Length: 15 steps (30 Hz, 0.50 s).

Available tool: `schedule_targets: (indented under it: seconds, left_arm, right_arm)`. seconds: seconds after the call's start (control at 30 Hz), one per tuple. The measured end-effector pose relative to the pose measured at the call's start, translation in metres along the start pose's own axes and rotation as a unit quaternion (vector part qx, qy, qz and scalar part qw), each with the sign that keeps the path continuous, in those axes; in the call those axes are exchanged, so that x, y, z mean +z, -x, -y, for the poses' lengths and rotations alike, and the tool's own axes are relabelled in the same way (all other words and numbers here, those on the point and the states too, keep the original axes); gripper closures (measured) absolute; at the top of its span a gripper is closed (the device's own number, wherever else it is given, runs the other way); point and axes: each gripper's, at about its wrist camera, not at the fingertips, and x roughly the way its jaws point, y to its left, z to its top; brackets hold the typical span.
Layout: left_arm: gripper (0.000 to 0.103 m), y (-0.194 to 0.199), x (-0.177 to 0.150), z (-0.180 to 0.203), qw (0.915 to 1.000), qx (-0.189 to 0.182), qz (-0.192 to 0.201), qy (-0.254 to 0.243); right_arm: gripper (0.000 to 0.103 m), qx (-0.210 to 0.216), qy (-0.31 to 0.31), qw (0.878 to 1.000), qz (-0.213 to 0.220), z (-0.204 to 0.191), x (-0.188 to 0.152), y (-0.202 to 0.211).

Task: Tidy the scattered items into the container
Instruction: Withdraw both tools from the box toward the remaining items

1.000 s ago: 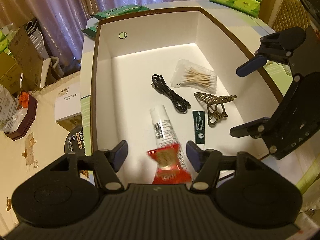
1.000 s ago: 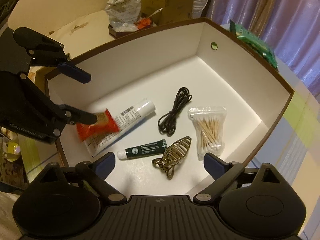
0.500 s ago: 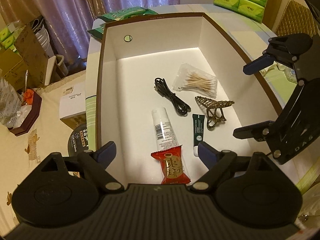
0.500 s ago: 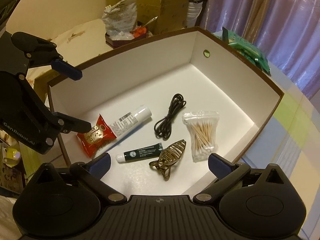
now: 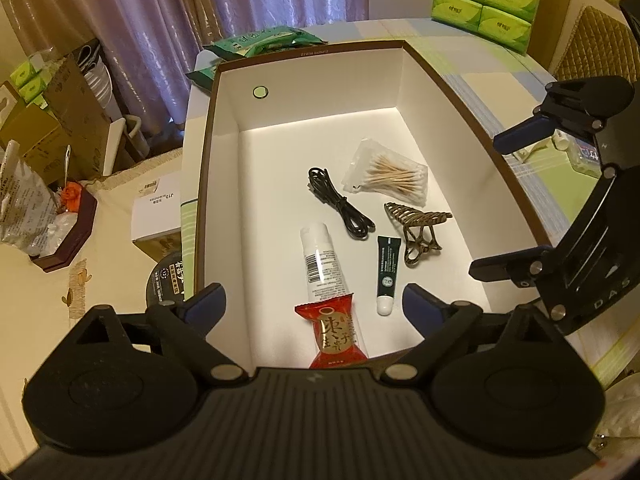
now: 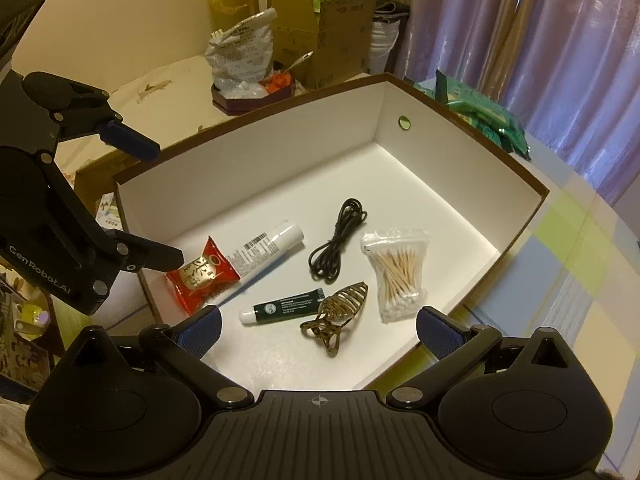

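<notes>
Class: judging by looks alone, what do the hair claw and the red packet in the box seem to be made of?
Hair claw: probably metal or metal-look plastic, with an openwork bronze sheen. Red packet: glossy plastic or foil film, with crimped ends and creases catching the light.

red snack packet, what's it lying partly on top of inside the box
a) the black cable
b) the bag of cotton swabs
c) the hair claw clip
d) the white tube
d) the red snack packet overlaps the crimped end of the white tube on the floor of the box, while the swabs, clip and cable lie apart from it.
</notes>
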Motion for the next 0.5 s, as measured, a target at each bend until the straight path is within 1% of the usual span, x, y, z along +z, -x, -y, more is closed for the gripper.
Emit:
schedule_targets:
  seconds: [0.23, 0.5]
  left_arm:
    - [0.009, 0.012, -0.003, 0.011, 0.9999, 0.013, 0.004, 0.008]
    - [0.009, 0.029, -0.010, 0.028, 0.9992, 0.032, 0.006, 0.023]
  right_arm:
    - [0.002, 0.006, 0.002, 1.000, 0.017, -0.001, -0.008, 0.016]
    - [0.002, 0.023, 0.009, 0.999, 0.039, -0.003, -0.019, 0.038]
